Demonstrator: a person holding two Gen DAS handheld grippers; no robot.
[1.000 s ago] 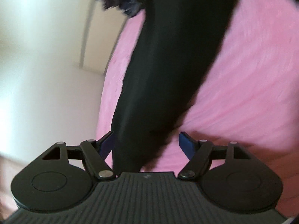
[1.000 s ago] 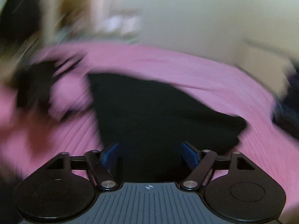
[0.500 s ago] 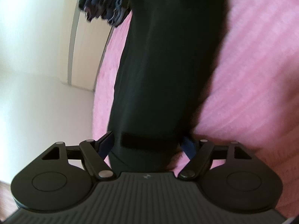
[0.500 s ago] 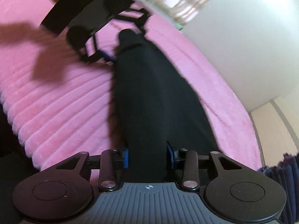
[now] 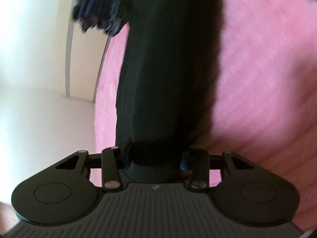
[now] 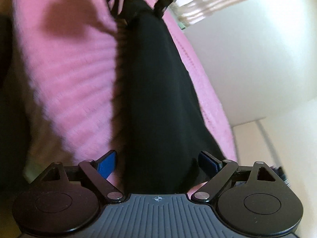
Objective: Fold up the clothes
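Left wrist view: a long black garment (image 5: pixel 170 69) laid flat along a pink ribbed blanket (image 5: pixel 267 69), running from the top centre of the frame down to the bottom centre. Near end of the cloth gathered between the fingers of the left tool (image 5: pixel 156 158) — jaws closing, pads drawn in against the bunched fabric on both sides, so clamped on the garment. Blue pad just visible at the right finger, the left pad hidden by cloth. A dark pleated piece of clothing (image 5: pixel 99 6) at the upper left, blurred, lying at the blanket's edge beside the black garment. Pale floor and a cream panel filling the left side of the frame.

Right wrist view: the same black garment (image 6: pixel 156 91) stretching from the bottom centre up to the top centre, narrowing toward the far end. Right tool (image 6: pixel 158 162) with jaws opening — blue pads (image 6: pixel 107 163) standing apart, clear of the fabric on either side, the cloth lying between them but not pressed. At the top centre the left tool (image 6: pixel 142 2) seen from the front, its black linkage closed around the far tip of the garment. Pink blanket (image 6: pixel 65 65) to the left with a soft shadow at the upper left; white wall and pale floor to the right.
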